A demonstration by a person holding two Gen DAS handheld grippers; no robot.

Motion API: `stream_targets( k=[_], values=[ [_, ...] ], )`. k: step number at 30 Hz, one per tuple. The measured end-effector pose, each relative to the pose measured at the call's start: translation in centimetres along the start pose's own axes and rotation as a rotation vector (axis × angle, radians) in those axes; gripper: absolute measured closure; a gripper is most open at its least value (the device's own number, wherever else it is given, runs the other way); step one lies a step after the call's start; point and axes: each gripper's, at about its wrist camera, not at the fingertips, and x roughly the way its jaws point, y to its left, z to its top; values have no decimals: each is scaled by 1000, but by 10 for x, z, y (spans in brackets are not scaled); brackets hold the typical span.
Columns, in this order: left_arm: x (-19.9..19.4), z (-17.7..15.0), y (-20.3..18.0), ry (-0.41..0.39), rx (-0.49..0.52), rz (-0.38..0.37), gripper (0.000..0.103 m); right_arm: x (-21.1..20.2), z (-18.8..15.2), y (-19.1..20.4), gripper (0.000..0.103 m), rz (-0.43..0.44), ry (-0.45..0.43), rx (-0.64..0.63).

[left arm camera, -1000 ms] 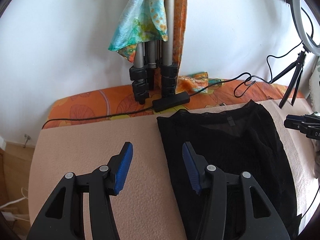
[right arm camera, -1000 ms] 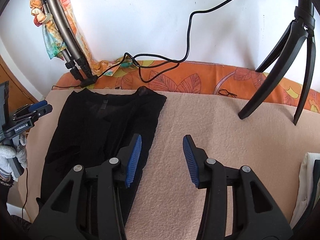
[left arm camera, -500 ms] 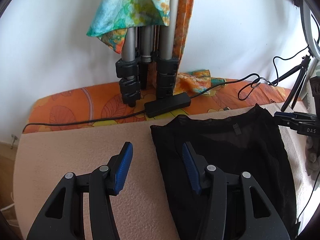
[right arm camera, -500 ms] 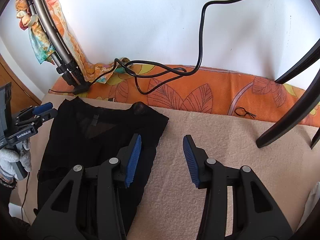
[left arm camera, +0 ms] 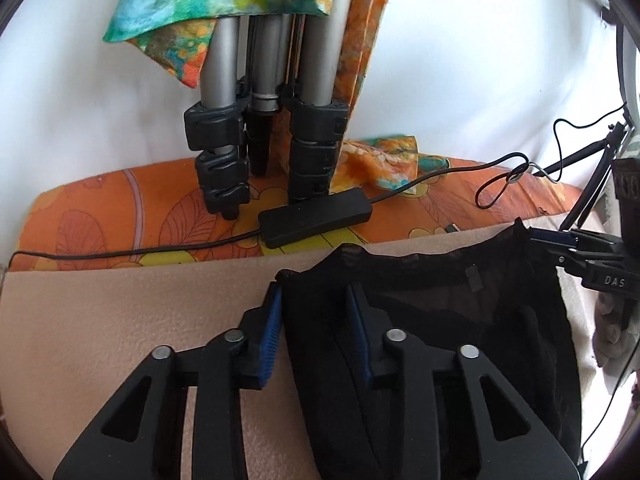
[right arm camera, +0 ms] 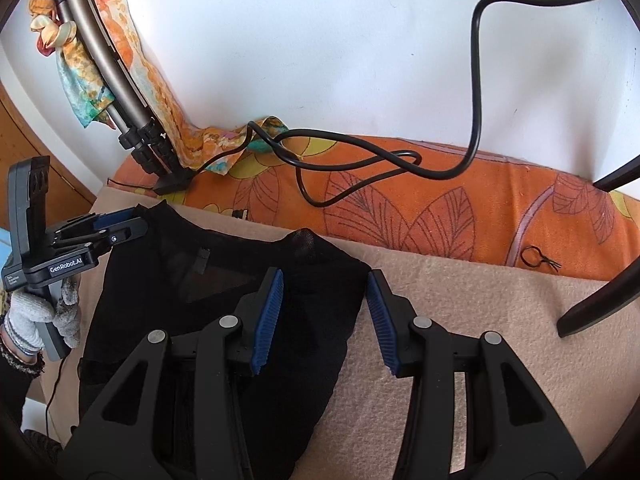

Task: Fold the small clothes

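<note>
— While the black sheer mesh garment [left arm camera: 460, 320] lies flat on the beige fleece blanket [left arm camera: 120, 320], where do the two tools stand?

— One stands at each top corner. The left gripper [left arm camera: 316, 332] has the garment's top left corner between its blue ribbed pads [left arm camera: 270, 332]. Its jaws have just been closing, and the fabric bunches up between them, so they appear to pinch that corner.

— And the other one?

— The right gripper [right arm camera: 325, 320] holds its jaws spread. The garment's top right corner lies in the gap: one blue pad [right arm camera: 267, 316] sits over the black cloth, the other over bare blanket just beside the hem. The pads do not press on the fabric.

— Who holds the tools?

— A person; the right wrist view shows a hand in a grey knitted glove [right arm camera: 40, 316] wrapped round the left tool's handle.

— What lies beyond the garment?

— An orange leaf-patterned cover [right arm camera: 440, 204] runs along the white wall [right arm camera: 320, 40]. On it stand the folded grey tripod legs with black clamps [left arm camera: 260, 120], draped with a turquoise and orange scarf [left arm camera: 208, 0]. A black rectangular adapter box [left arm camera: 316, 220] lies just before the legs, and a thick black cable [right arm camera: 360, 160] loops across the cover.
</note>
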Motion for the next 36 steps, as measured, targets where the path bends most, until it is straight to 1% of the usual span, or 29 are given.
stream_targets(
  k=[1,2,4,7,10,13,17,22,27,29,36],
  values=[
    [4,2,-6,-2,18,4,89,1,1,2,64,-9,1,-9],
    [4,2,-10,-8,34,10,92,2,1,5,70,-19,4,-23],
    [6,3,-18,-14,61,32,97,5,1,11,87,-34,10,-44],
    [3,2,-28,-30,86,50,98,5,2,19,95,-41,12,-73],
    [-10,4,-32,-55,69,24,98,-1,4,28,96,-50,2,-96],
    [-31,6,-38,-91,78,10,98,-15,7,36,97,-45,-24,-107],
    [-62,3,-44,-124,83,-6,98,-46,7,49,97,-33,-56,-120],
    [-107,-14,-50,-161,103,-15,98,-90,-1,74,97,-22,-72,-158],
    [-153,-38,-54,-187,118,-26,98,-129,-20,101,97,-20,-81,-185],
    [-164,-51,-58,-197,131,-30,98,-141,-32,113,97,-25,-80,-205],
    [-211,-118,-80,-204,176,-58,98,-179,-95,150,97,-23,-74,-227]
  ],
)
